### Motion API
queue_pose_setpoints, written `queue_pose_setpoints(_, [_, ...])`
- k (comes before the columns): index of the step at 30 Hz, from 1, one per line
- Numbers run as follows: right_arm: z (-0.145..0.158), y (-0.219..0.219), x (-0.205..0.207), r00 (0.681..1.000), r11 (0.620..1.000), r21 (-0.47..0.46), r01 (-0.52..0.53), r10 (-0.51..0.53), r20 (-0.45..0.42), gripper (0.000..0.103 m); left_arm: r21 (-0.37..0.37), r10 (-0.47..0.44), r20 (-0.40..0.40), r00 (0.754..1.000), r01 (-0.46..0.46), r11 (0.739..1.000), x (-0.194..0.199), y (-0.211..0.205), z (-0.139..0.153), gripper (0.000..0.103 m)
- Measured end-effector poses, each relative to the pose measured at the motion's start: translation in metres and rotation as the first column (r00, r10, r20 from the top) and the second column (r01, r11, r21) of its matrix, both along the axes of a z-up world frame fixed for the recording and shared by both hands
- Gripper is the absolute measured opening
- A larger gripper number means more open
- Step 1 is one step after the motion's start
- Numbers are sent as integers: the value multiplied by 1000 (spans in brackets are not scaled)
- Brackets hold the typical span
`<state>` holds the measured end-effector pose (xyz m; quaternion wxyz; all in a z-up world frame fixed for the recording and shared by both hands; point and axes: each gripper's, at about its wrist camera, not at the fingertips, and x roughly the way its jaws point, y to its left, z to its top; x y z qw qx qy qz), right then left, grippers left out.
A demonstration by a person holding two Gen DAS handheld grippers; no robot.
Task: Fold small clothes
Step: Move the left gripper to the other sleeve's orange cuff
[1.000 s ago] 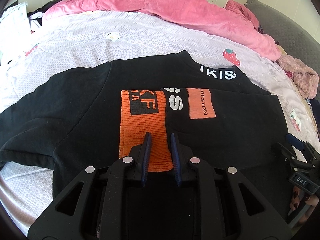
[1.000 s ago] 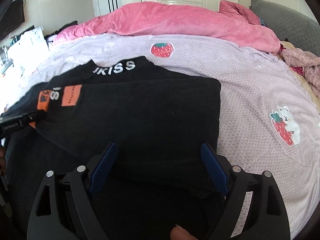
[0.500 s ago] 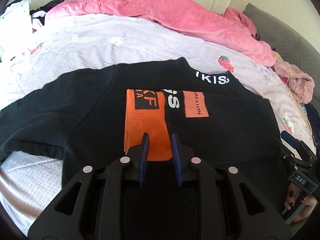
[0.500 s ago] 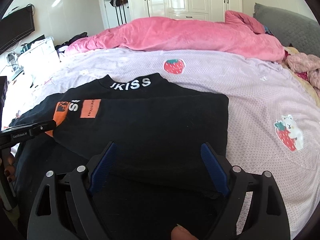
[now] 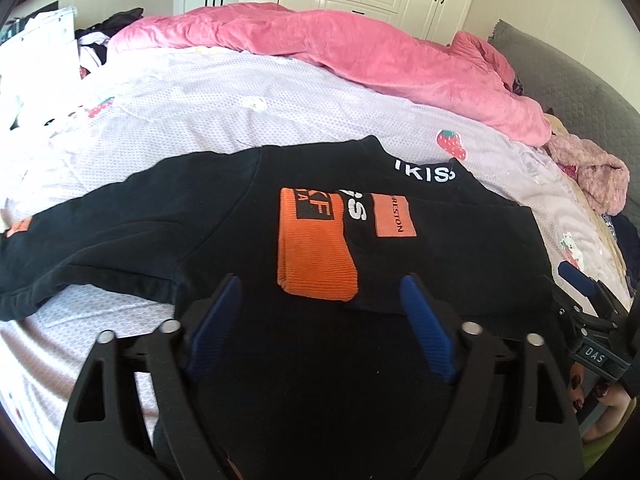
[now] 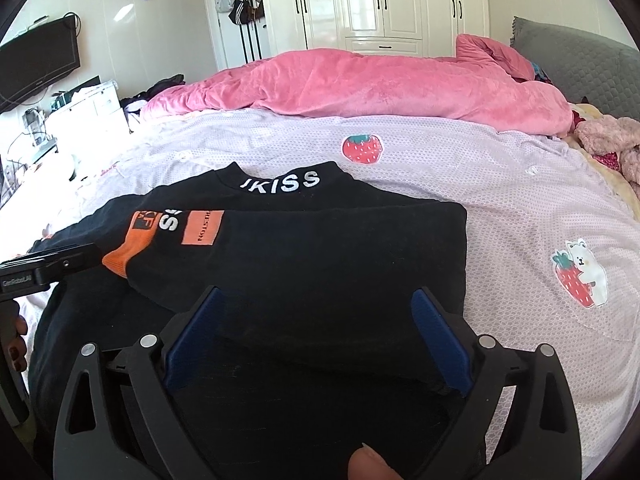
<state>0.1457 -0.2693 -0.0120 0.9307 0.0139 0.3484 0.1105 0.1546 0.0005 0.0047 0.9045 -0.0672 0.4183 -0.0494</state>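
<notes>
A black sweatshirt with white collar lettering lies on the bed. Its right sleeve is folded across the chest, the orange cuff lying on top. The left sleeve stretches out flat to the left. My left gripper is open and empty, just short of the cuff. My right gripper is open and empty above the folded right side of the sweatshirt. The right gripper also shows at the right edge of the left wrist view, and the left one at the left edge of the right wrist view.
A pale lilac bedsheet with strawberry patches covers the bed. A pink duvet is heaped along the far side. A pink fluffy garment lies at the far right. White wardrobes stand behind.
My left gripper has opened and let go of the orange cuff, which now lies on the chest. Both grippers have drawn back and tilted up a little.
</notes>
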Motion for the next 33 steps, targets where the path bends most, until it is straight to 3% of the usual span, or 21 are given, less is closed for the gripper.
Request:
queue_pose_setpoints(5, [3,1,-2,1000,1000,12,-3,2,20,97,2,29,19,999,-29,1000,-8,11,8,90])
queue_pose_setpoints(18, [10,23,-13,997,999,-26,-32,34,67,98,28,124,56,991,-125,992,-23,48,19,92])
queue_pose_setpoints(33, [26,68,-22,993,997,-36,-73,76,92,98,17,257,65,964,-259,966,-36,108,16,92])
